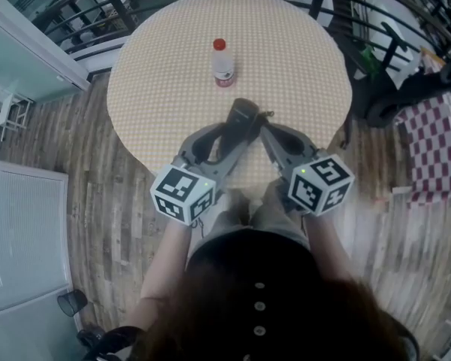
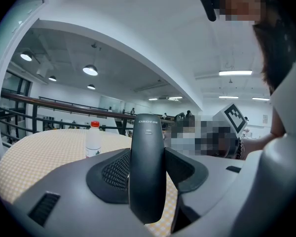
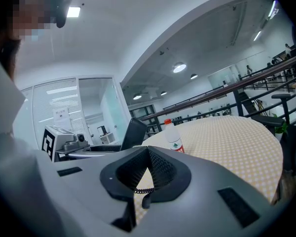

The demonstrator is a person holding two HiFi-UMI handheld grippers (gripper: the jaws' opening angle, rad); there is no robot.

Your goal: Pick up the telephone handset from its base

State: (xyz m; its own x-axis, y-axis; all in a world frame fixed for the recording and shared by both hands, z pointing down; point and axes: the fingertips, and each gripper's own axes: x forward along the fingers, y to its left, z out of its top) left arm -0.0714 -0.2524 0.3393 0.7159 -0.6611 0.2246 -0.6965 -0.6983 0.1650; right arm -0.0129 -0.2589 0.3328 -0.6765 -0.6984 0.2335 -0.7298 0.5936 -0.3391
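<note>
Telephone handset (image 2: 147, 167) standing upright, being clamped between the pads of the left gripper (image 1: 239, 131), above the near part of the table (image 1: 173, 66); right gripper (image 3: 147, 157) being closed on nothing, tips touching, coiled cord (image 3: 143, 190) showing just behind; base being hidden under the grippers.

Office atrium, glass partitions (image 3: 96, 107), ceiling lights (image 2: 90, 70), railing (image 2: 49, 102)

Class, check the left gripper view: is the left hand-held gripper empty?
No, the left hand-held gripper has the black telephone handset standing upright between its jaws, which close against it on both sides.
</note>
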